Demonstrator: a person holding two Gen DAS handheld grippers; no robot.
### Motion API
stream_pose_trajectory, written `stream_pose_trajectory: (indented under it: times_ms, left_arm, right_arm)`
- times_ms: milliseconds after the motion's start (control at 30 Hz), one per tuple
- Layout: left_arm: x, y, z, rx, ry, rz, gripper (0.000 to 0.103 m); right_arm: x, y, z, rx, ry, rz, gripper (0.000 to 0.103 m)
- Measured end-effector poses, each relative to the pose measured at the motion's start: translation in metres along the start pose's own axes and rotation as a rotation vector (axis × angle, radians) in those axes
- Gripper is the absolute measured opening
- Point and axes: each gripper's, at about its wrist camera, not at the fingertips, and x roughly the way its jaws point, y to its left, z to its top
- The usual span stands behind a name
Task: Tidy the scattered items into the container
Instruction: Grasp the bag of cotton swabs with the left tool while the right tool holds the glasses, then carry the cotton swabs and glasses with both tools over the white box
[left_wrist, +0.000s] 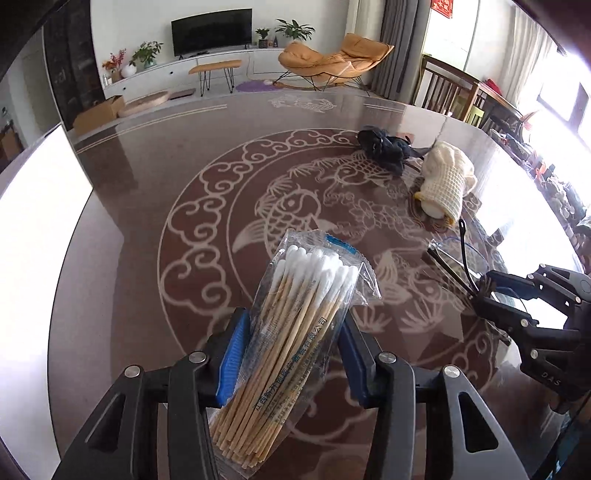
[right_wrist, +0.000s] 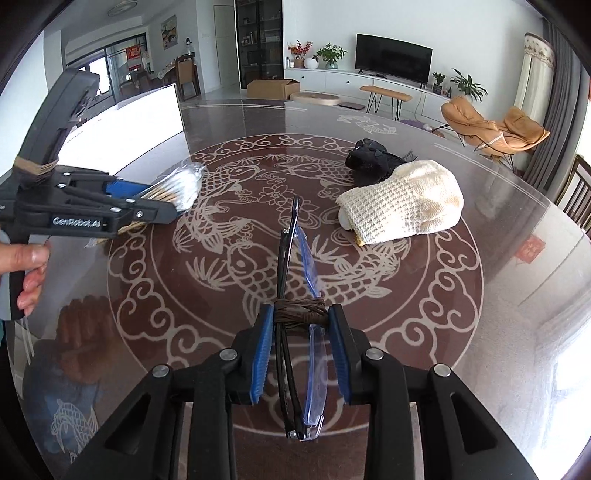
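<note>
The round table (right_wrist: 498, 295) bears a cream knitted cloth (right_wrist: 402, 206), partly hiding a dark bundle (right_wrist: 369, 158) behind it. Above the table, the left gripper (left_wrist: 291, 354) clamps a packet of cotton swabs (left_wrist: 295, 325), its bottom end cut off; the right gripper (right_wrist: 301, 350) pinches folded glasses (right_wrist: 299, 295).

I note white walls, a television (right_wrist: 394, 53) on a long white cabinet (right_wrist: 369, 83), an orange lounge chair (left_wrist: 334, 61), grey curtains (left_wrist: 391, 44), bright daylight.
</note>
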Motion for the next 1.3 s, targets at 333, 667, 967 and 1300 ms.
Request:
stream_pose_trajectory:
  times_ms: [333, 667, 967, 1300]
  left_arm:
    - [0.006, -0.012, -0.02, 0.031, -0.015, 0.051, 0.103]
    - [0.005, -0.004, -0.028, 0.026, -0.013, 0.054, 0.103]
    - [0.005, -0.003, -0.023, 0.018, -0.039, 0.06, 0.083]
    - [-0.054, 0.007, -0.044, -0.113, -0.138, -0.004, 0.039]
  right_arm:
    - [-0.003, -0.009, -0.006, 0.061, 0.021, -0.028, 0.069]
    - [-0.002, -0.01, -0.005, 0.08, 0.05, -0.048, 0.089]
    - [-0.002, -0.004, 0.002, 0.039, 0.002, -0.039, 0.027]
    - [-0.051, -0.001, -0.012, 0.147, -0.068, 0.051, 0.026]
